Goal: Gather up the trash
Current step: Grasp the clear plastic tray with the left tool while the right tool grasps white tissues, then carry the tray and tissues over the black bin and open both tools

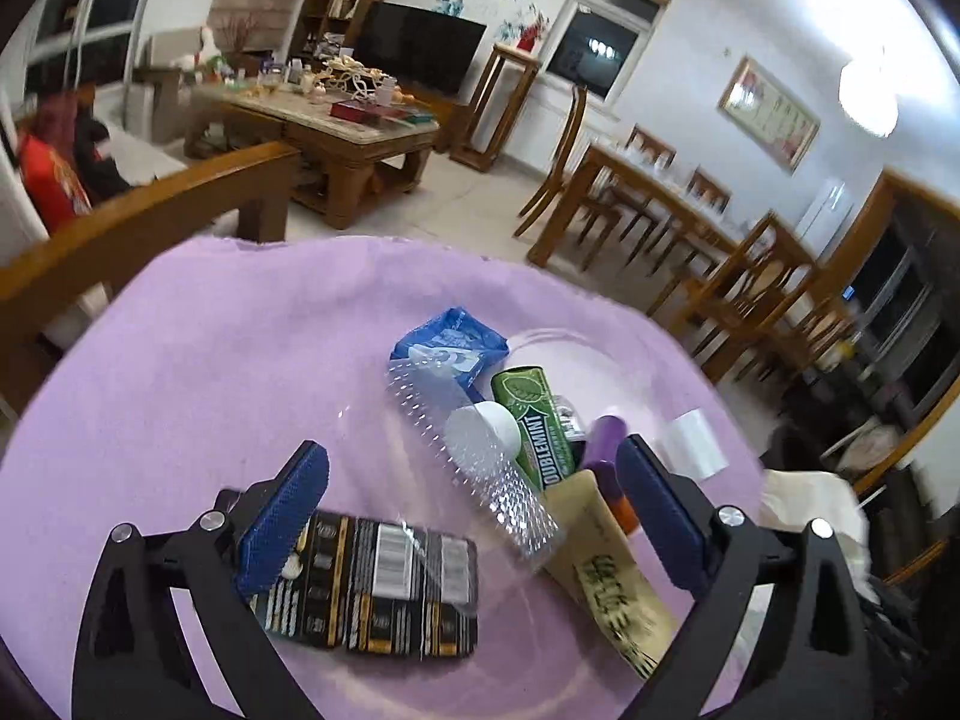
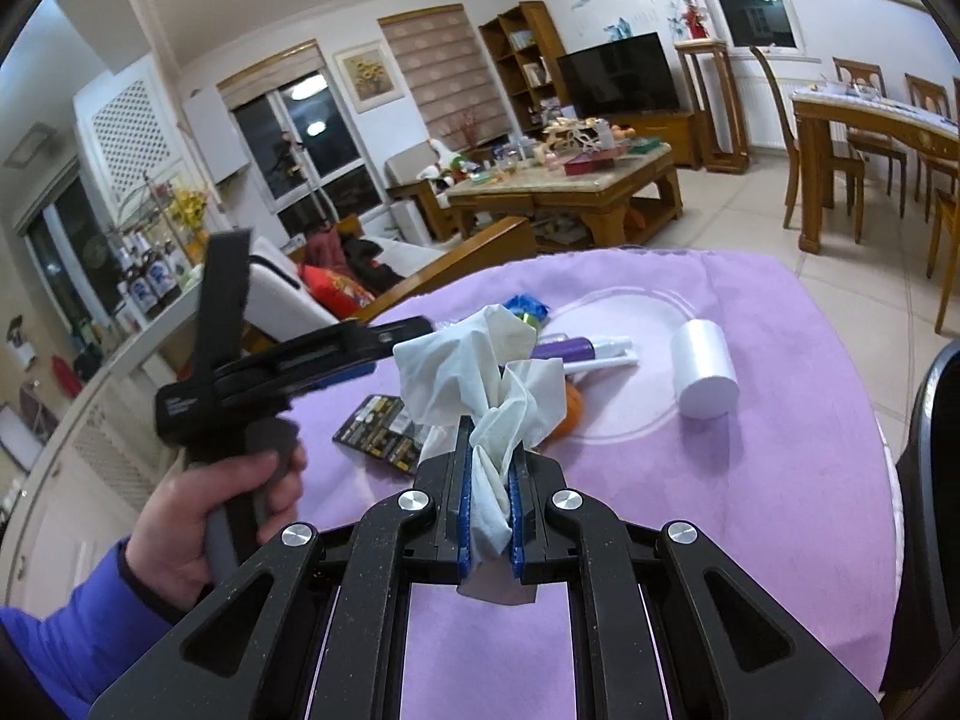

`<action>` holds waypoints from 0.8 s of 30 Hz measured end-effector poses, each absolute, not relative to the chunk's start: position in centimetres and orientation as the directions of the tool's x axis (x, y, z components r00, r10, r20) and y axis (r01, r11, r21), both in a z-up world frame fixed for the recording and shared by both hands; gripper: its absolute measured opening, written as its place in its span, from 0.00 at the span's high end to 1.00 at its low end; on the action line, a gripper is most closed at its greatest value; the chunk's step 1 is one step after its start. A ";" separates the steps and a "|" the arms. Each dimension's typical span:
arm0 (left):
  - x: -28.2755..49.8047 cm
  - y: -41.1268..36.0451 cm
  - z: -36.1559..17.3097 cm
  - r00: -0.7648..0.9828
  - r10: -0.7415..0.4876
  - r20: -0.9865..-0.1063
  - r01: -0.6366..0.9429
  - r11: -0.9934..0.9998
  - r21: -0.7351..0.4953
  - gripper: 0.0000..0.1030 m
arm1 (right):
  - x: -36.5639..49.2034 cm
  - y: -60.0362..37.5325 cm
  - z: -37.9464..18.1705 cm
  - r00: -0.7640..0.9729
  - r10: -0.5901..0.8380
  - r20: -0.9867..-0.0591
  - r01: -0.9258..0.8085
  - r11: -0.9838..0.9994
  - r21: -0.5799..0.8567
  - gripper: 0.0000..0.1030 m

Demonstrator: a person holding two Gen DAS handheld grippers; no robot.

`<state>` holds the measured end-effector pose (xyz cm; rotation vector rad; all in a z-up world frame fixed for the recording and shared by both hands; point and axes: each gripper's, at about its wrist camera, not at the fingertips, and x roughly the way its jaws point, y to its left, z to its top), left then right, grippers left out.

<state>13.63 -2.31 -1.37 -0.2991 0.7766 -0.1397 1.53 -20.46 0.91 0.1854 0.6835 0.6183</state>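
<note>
Nearest in the right wrist view, the right gripper (image 2: 489, 480) has its blue pads pressed together on a crumpled white tissue (image 2: 480, 378), which billows above the fingertips and hangs out below them. To its left, a hand (image 2: 198, 516) in a blue sleeve (image 2: 66, 630) grips the handle of the left gripper (image 2: 372, 354), seen side-on over the near left part of the counter.

In the left wrist view, the left gripper (image 1: 474, 504) stands spread wide, nothing between its pads. Its left finger (image 1: 282, 516) overlaps a flat black-and-gold printed packet (image 1: 384, 588) lying on the lilac cloth (image 1: 210, 360) that covers the counter. Between the fingers lies a clear dimpled plastic bottle with a white cap (image 1: 480, 456), beside a cream tube with dark lettering (image 1: 606, 576). Just beyond are a green Doublemint gum pack (image 1: 534, 420) and a purple-capped tube (image 1: 603, 438); a crumpled blue wrapper (image 1: 450, 348) lies farther off. These items rest on a clear round plate (image 1: 600, 360). A white cylindrical roll (image 2: 705, 369) lies on the plate's right side.

Far beyond the counter: a wooden coffee table (image 2: 570, 192), a black television (image 2: 618, 75) and a wooden dining table with chairs (image 1: 660, 204).
</note>
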 end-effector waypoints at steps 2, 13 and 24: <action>14.4 -2.8 -1.9 0.694 -0.201 -0.691 -0.006 0.959 -0.284 0.12 | 1.3 -20.9 0.9 0.607 0.591 -0.532 -0.472 0.806 0.357 0.91; 14.5 -1.8 -3.4 0.656 -0.157 -0.738 0.010 0.980 -0.200 0.54 | 0.4 -21.8 1.2 0.615 0.582 -0.532 -0.457 0.813 0.361 0.91; 11.7 0.0 -2.9 0.670 -0.177 -0.721 0.064 0.981 -0.182 0.61 | -0.6 -20.1 1.8 0.601 0.607 -0.520 -0.491 0.794 0.359 0.91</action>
